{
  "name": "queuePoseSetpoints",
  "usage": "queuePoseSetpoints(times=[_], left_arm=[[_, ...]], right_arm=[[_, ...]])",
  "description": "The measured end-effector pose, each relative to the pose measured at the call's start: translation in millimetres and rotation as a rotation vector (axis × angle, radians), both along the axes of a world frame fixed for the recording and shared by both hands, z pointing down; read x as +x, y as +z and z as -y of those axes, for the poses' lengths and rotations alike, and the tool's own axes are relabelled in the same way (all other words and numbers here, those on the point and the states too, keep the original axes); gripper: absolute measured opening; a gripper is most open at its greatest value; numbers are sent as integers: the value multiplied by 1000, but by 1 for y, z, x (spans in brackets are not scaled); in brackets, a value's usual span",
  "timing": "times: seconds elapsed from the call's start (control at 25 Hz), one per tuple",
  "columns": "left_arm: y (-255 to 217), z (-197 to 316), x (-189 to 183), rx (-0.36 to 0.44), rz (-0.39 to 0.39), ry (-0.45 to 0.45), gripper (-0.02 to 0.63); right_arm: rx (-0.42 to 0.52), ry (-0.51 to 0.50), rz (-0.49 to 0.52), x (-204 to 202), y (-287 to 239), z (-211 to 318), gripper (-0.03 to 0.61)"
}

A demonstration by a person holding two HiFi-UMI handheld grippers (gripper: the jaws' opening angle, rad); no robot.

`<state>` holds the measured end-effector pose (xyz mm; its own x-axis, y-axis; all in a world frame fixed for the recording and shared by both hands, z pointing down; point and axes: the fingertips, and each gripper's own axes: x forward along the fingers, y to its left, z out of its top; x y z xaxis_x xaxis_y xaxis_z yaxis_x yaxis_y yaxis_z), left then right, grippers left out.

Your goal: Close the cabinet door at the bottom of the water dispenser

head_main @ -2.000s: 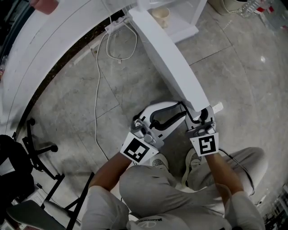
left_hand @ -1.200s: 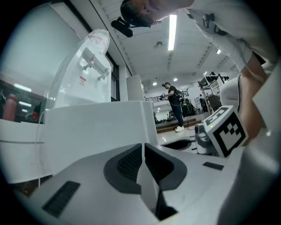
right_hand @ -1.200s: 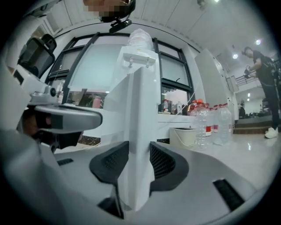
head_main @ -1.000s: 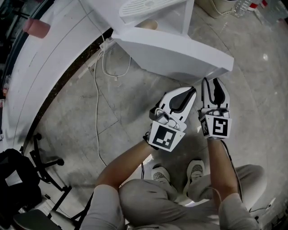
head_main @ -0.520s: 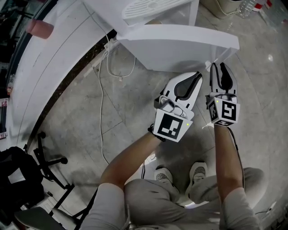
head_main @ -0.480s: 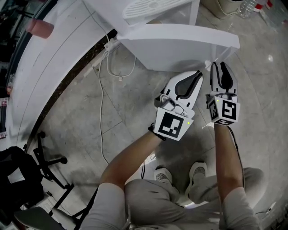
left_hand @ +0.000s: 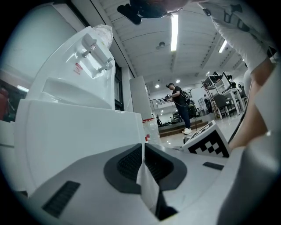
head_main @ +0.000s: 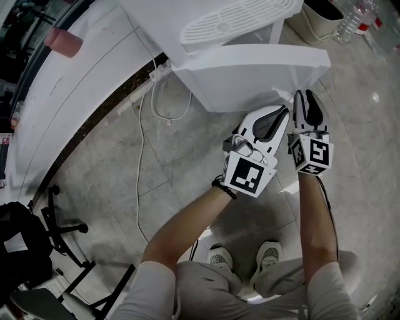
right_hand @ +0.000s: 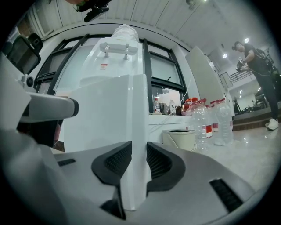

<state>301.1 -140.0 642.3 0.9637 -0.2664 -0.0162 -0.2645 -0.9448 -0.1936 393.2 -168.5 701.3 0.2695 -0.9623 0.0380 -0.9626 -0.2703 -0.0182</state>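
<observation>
Spreading over most of the head view is a grey marbled floor [head_main: 94,206], with a curved white counter [head_main: 81,94] sweeping down the left side. At the top centre stands the white water dispenser [head_main: 206,9], its slotted drip tray [head_main: 237,19] facing up. Just below the tray the cabinet door [head_main: 250,72] stands swung out, a white slab running from its hinge side at centre-left to a free edge at the upper right. Right of centre, the right gripper [head_main: 310,103] points up the frame at that free edge; its own view shows the white panel upright between the two black pads, which press it from both sides. Immediately to its left, the left gripper [head_main: 275,119] angles up toward the door's face near the same end, and its jaws are drawn together with only a thin pale sliver between the pads. A beige bin [head_main: 322,15] sits in the upper right corner. A white cable [head_main: 139,181] trails down the floor at centre-left.
</observation>
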Motion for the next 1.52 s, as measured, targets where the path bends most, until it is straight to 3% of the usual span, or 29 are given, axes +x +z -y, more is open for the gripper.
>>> queuePoseSetpoints(times=[0.32,0.56,0.84,1.2,1.52], left_arm=[[-12,45,22,39,1,-106,26],[-11,62,25,41,23,-129,26],[-19,65,18,24,24,-140,26],[-27,53,-1,73,50,-112,26],[-35,68,-20,51,32,-162,26]], right_arm=[[23,-1,39,9,-6,29,72],[25,-7,52,14,-14,49,67],[18,-28,31,14,-26,73,64],[35,-14,81,11,-29,95,52],[47,-66,48,-5,-42,107,51]])
